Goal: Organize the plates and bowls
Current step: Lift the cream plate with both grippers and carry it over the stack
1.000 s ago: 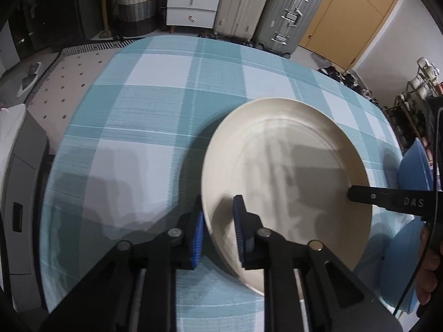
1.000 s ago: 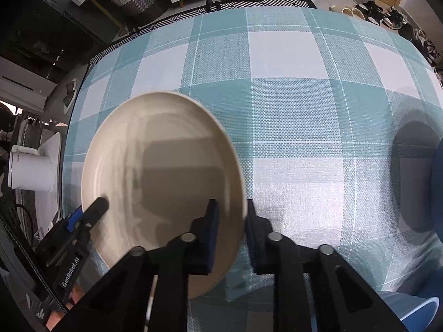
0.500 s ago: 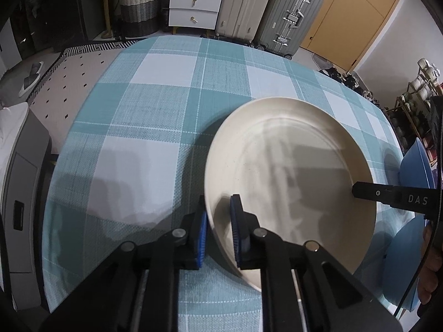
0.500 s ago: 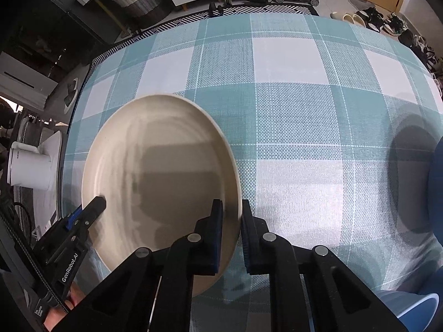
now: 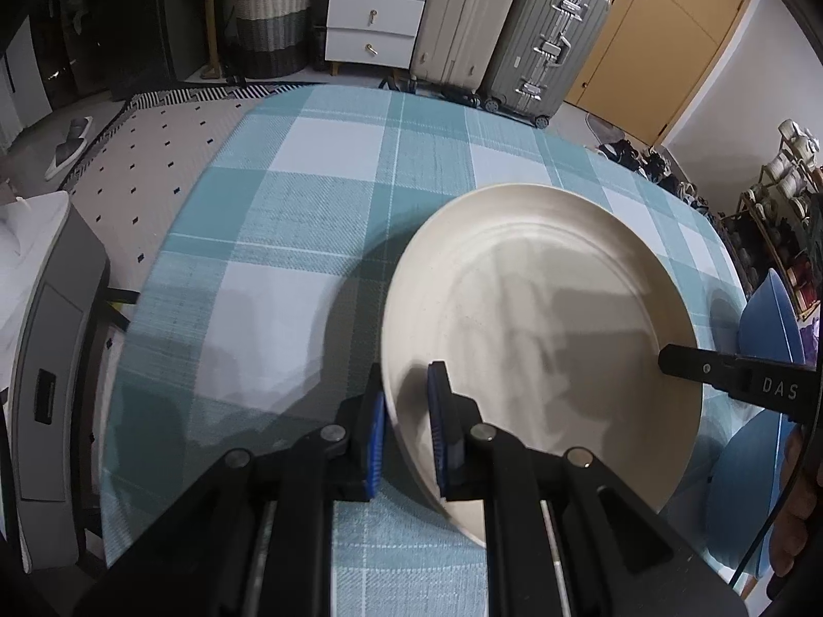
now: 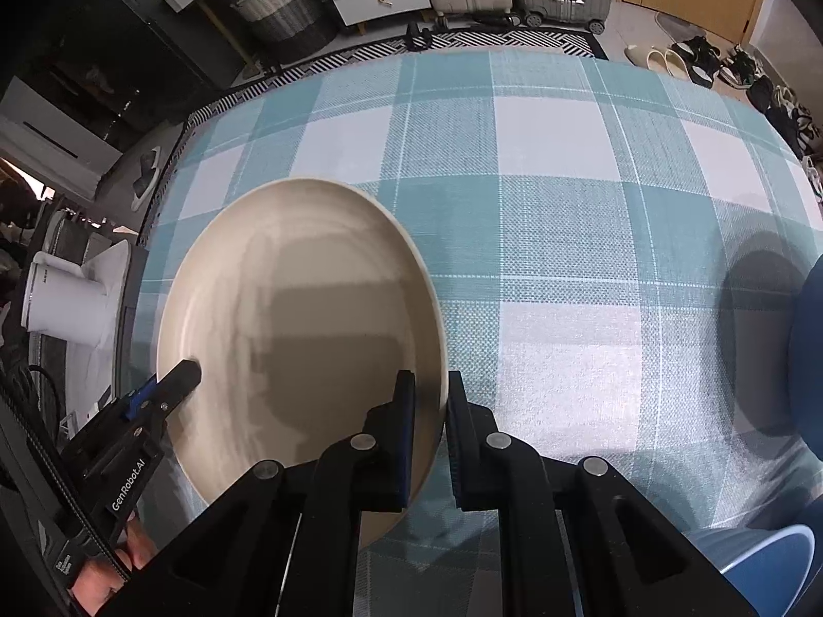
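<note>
A large cream plate (image 5: 545,329) is held above the teal checked tablecloth (image 5: 308,236). My left gripper (image 5: 406,411) is shut on its left rim. My right gripper (image 6: 427,411) is shut on its right rim, and the plate (image 6: 298,329) fills the left of the right wrist view. The right gripper's finger (image 5: 684,360) shows at the plate's far edge in the left wrist view. The left gripper's finger (image 6: 180,375) shows on the plate's left rim in the right wrist view.
Blue bowls or plates (image 5: 766,319) sit at the table's right side; one (image 6: 771,565) is near the right gripper and a dark blue one (image 6: 807,355) at the right edge. A white kettle (image 6: 67,303) stands off the table's left. Suitcases (image 5: 545,31) and drawers stand beyond.
Both grippers closed on the plate's rims and lifted it. The plate now sits higher above the cloth, with a shadow beneath it.
</note>
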A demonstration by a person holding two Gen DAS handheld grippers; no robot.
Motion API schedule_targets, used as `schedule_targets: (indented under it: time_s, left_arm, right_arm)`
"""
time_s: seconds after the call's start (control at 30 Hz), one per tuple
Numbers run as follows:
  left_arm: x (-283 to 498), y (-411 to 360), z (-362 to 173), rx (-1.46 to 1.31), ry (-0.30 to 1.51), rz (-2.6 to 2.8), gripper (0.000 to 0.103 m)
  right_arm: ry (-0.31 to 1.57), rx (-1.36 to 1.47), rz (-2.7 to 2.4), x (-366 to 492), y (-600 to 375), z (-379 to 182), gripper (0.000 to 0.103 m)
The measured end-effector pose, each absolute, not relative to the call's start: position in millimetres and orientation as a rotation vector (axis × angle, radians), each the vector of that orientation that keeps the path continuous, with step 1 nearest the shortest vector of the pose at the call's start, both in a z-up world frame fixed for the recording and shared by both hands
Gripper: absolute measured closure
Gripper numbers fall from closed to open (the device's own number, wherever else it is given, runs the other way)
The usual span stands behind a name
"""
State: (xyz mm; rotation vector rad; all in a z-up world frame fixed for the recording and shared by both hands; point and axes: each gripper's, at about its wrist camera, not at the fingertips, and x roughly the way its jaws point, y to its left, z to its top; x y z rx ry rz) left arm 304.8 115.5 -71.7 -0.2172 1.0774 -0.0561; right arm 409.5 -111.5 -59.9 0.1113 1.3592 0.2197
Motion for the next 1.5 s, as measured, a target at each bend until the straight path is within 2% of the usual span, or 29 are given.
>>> schedule_targets:
  time_s: [0.47, 0.9, 1.2, 1.5]
  left_arm:
    - [266.9, 120.8, -25.0, -0.198, 1.013, -0.044, 0.091]
    - [192.4, 126.3, 19.2, -0.192, 1.002, -0.035, 0.091]
    - [119.2, 124.6, 0.6, -0.195, 1.029, -0.036, 0.091]
    - [79.5, 118.4, -13.9, -0.143, 1.047, -0.017, 0.091]
  right_arm:
    - [1.282, 0.131, 0.257, 373.8, -112.9, -17.5, 0.093]
    - [1.255, 0.126, 0.275, 295.5, -103.0, 33.7, 0.093]
    - [1.310, 0.109, 0.299, 226.2, -103.3, 21.5, 0.093]
    - [1.339, 0.049, 0.318, 177.7, -99.7, 0.1, 0.093]
